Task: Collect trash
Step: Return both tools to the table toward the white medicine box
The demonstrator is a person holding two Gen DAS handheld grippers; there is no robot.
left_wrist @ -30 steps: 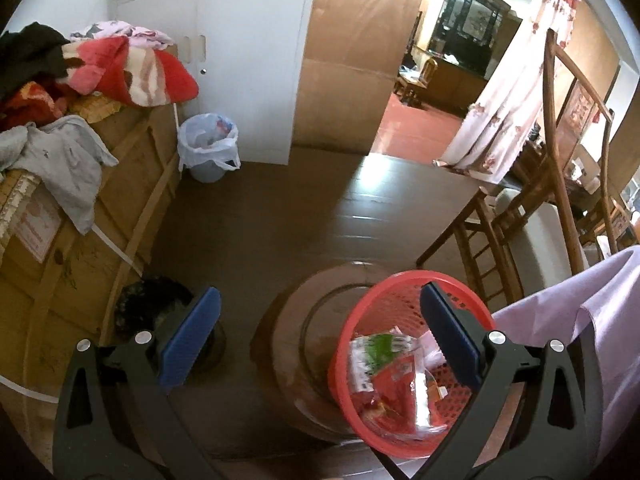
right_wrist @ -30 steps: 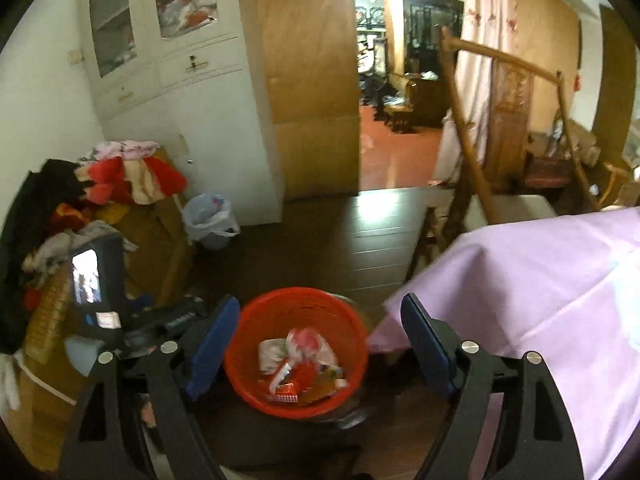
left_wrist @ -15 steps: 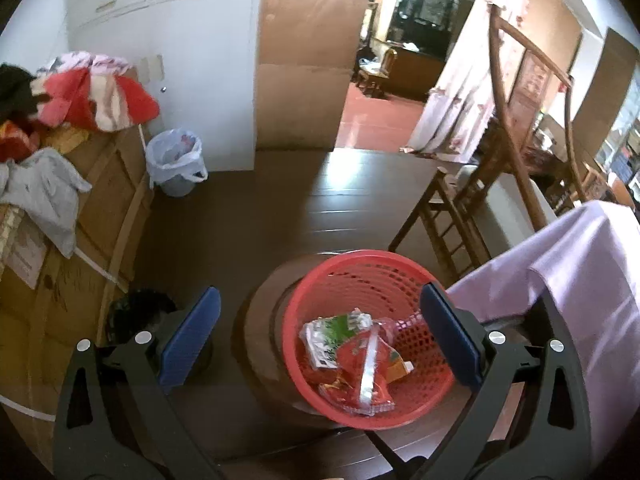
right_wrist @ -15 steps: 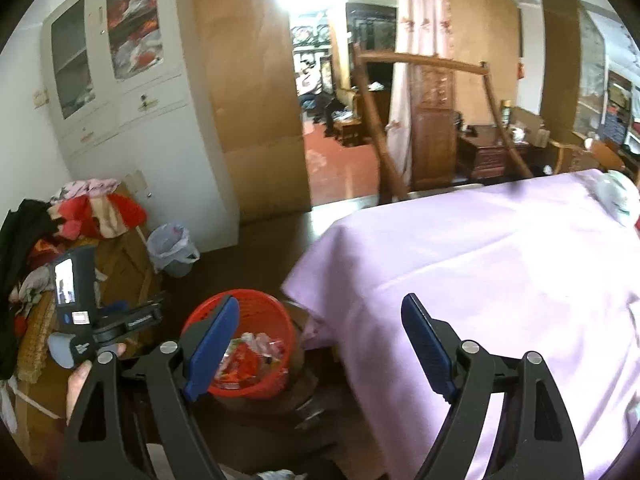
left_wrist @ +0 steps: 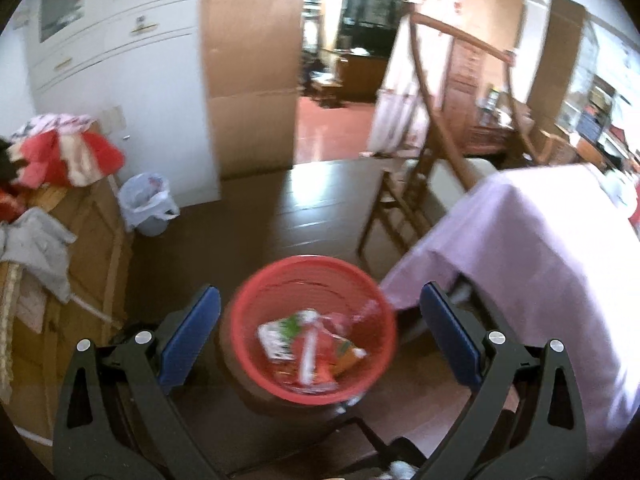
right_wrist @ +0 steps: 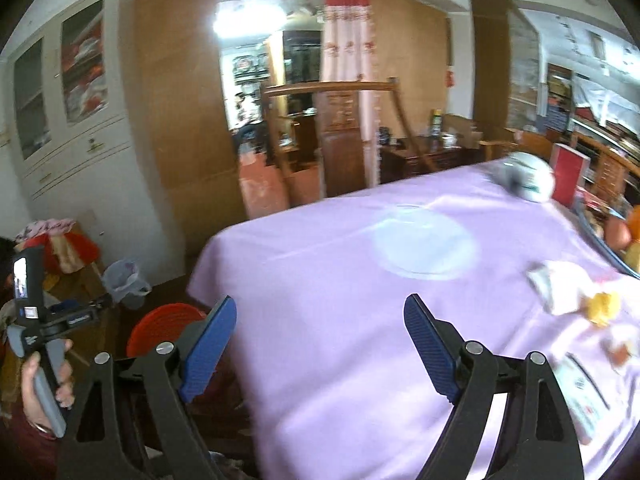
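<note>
Fingers of the left gripper point(left_wrist: 320, 336) are standing wide apart, empty, framing a red basket point(left_wrist: 376, 312) holding crumpled wrappers point(left_wrist: 308, 350). Wide and empty too, the right gripper point(right_wrist: 318, 344) is hovering over the purple tablecloth point(right_wrist: 360, 280), scraps point(right_wrist: 568, 292) lying near its far right edge.

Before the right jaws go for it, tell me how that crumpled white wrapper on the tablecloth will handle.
The crumpled white wrapper looks thin and creased, so probably floppy and light. It may slide on the smooth purple tablecloth if nudged. Blur hides details.
</note>
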